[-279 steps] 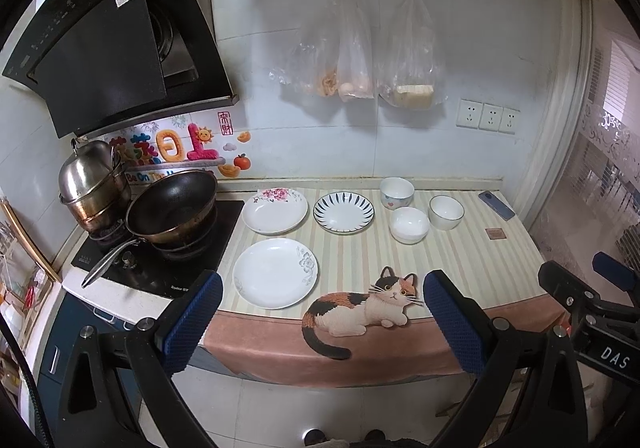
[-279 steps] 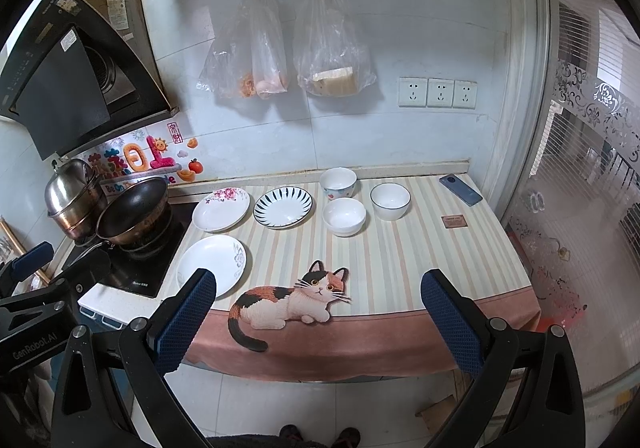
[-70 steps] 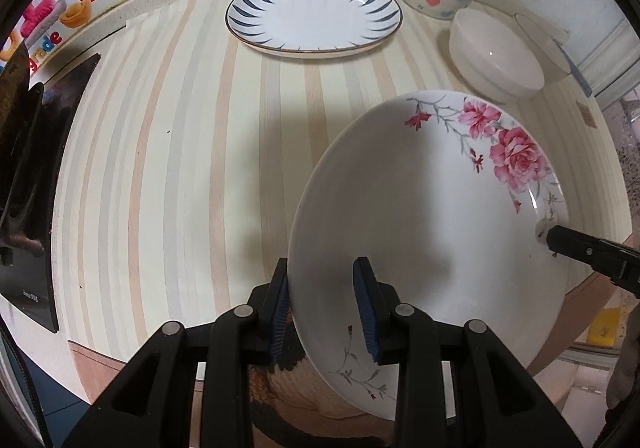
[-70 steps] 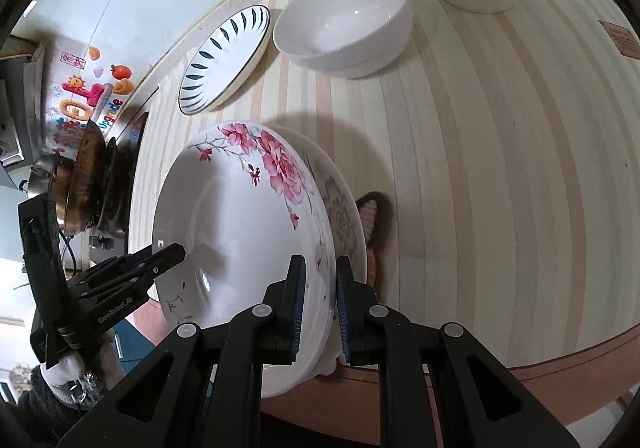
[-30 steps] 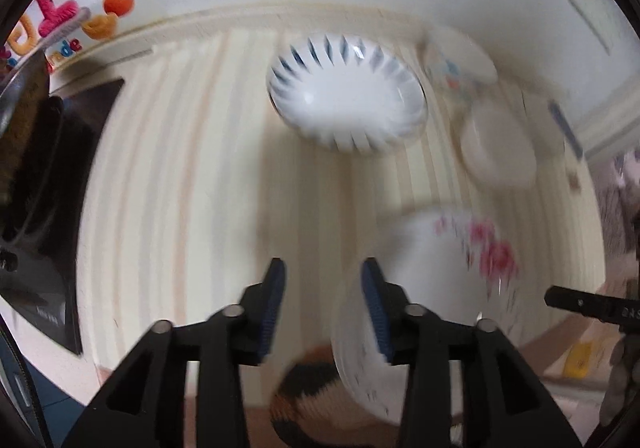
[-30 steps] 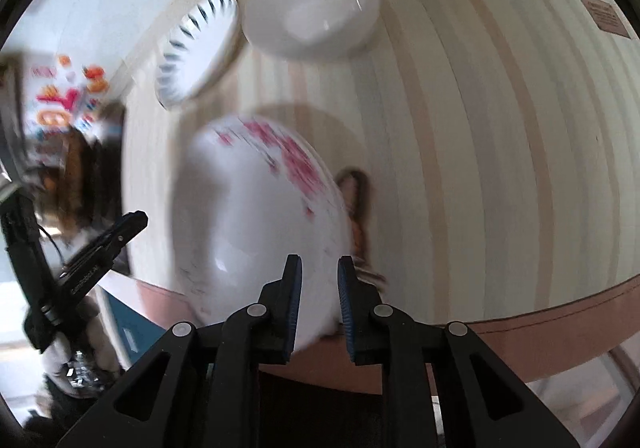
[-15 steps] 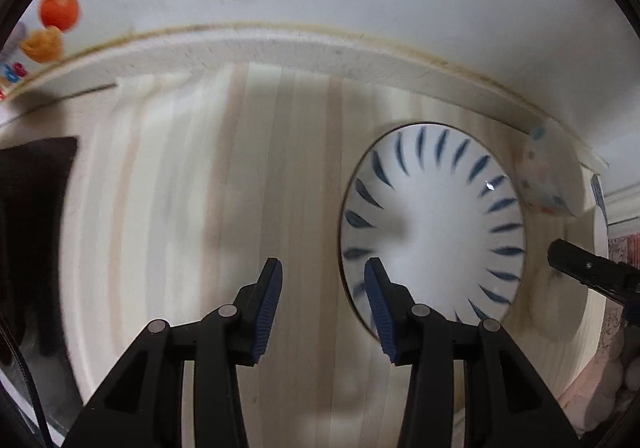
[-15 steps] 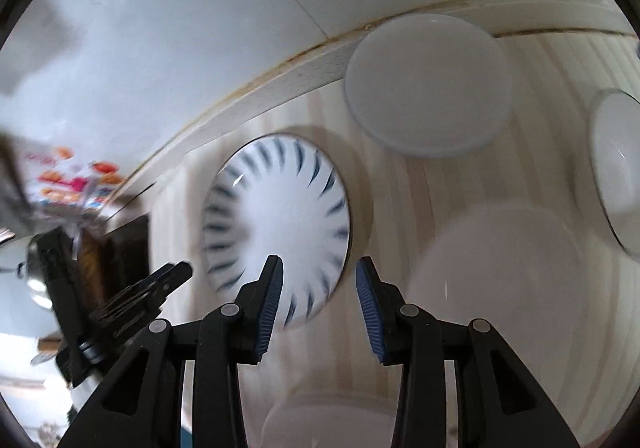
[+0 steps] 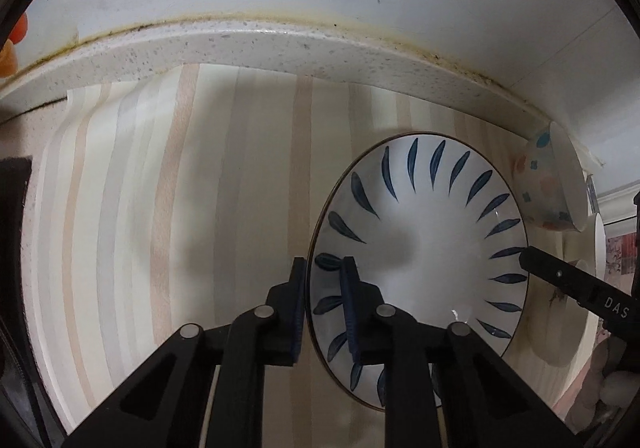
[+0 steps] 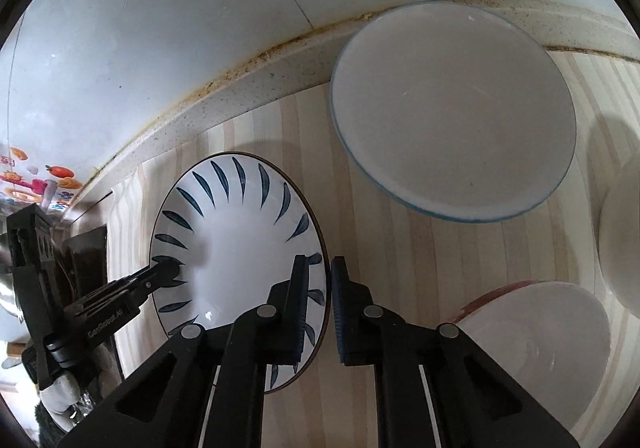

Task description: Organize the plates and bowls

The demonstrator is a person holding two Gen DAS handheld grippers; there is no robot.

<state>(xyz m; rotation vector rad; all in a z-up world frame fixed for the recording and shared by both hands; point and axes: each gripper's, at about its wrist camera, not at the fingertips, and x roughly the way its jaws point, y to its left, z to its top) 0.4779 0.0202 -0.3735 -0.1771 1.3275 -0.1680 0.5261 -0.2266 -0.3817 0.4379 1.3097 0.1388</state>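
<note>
A white plate with blue leaf marks point(image 9: 424, 248) lies on the striped counter mat near the back ledge. My left gripper point(image 9: 323, 268) straddles its left rim, jaws closing with one pad above and one outside the edge, pressing on it. My right gripper point(image 10: 318, 268) grips the opposite rim of the same plate point(image 10: 232, 244) in the same way, its jaws closing too. Each view shows the other gripper's tip on the far rim: the right gripper point(image 9: 530, 262), the left gripper point(image 10: 168, 270). The plate still rests flat.
A patterned bowl point(image 9: 548, 184) stands right of the plate, seen from above with a blue rim point(image 10: 452, 108). Two more white bowls point(image 10: 540, 332) point(image 10: 620, 240) sit further right. The speckled back ledge point(image 9: 280, 44) and the tiled wall are close behind. A black hob edge point(image 9: 12, 248) lies left.
Both grippers came from the flowered plate at the front to the blue-leaf plate at the back. Their jaws, wider half a second ago, have closed onto its two opposite rims.
</note>
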